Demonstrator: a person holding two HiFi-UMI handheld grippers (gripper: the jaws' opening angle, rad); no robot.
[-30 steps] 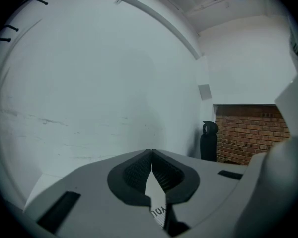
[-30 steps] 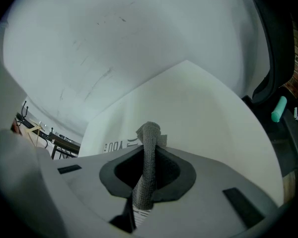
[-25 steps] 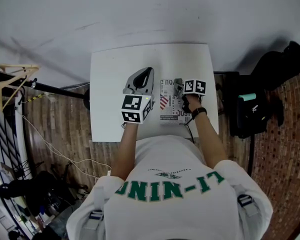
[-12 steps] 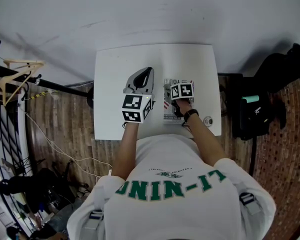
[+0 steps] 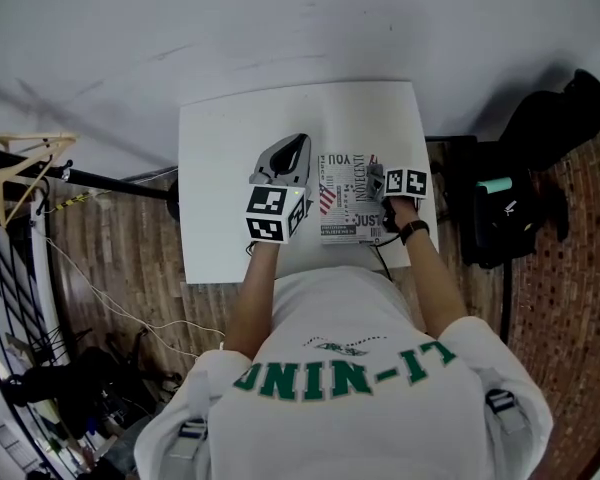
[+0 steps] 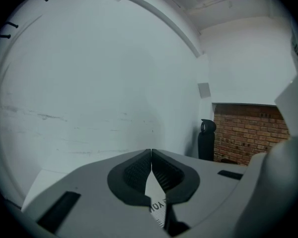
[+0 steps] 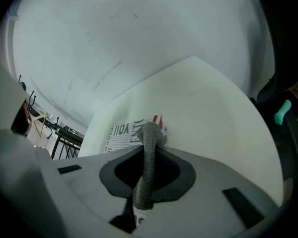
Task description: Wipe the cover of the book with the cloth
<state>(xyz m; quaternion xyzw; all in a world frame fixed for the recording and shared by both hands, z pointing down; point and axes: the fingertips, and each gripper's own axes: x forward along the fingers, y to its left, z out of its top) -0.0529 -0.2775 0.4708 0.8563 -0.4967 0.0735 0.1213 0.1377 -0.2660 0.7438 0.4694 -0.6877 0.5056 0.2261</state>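
The right claw (image 7: 148,157) pinches the grey cloth (image 7: 151,133), its end over the printed book (image 5: 342,200) lying near the table's (image 5: 230,138) front edge. Beside the book, the left claw (image 6: 151,168) is pressed together, empty.

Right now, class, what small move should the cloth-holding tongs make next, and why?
Probably sweep the right tongs leftward across the book: they clamp the cloth near its right edge, so most of the cover lies to the left.
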